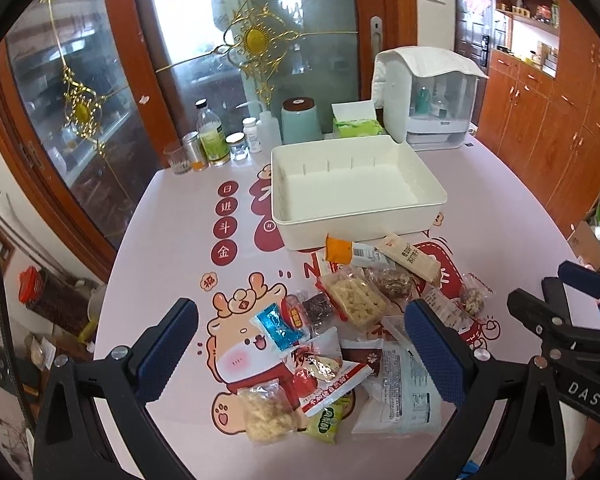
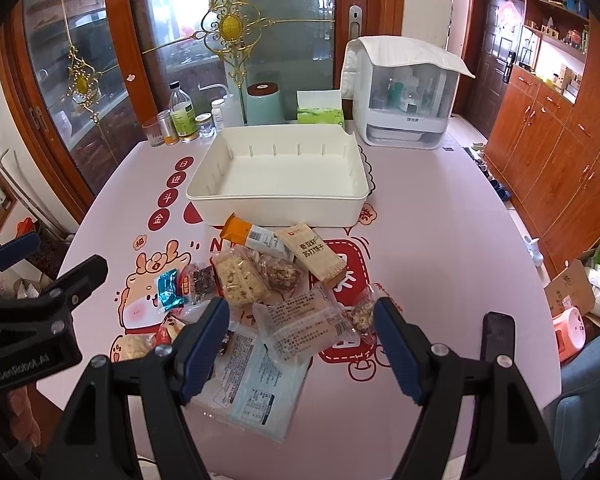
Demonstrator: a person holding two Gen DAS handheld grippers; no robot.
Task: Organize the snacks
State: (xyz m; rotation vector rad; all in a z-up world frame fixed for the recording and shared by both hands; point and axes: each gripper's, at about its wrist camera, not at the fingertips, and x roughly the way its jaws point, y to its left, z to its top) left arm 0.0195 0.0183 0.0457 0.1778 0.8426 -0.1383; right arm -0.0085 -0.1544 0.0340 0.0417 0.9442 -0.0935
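Tongs [image 2: 302, 344] overlapping half-hidden snack pile [image 2: 260, 292]

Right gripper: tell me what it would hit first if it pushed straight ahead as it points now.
Probably the clear crinkly plastic snack packet with printed text, lying between the open right gripper fingers in the right wrist view. Height above the table is unclear.

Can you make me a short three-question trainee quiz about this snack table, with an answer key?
1. True or false: the white rectangular plastic bin already holds snacks.
2. Which lies nearest the bin: A) the orange-ended wrapped snack bar, B) the blue foil candy packet, C) the large pale blue flat packet?
3. Fill in: both the left gripper and the right gripper are ____.

Key: 1 false, it is empty; 2 A; 3 open, holding nothing.
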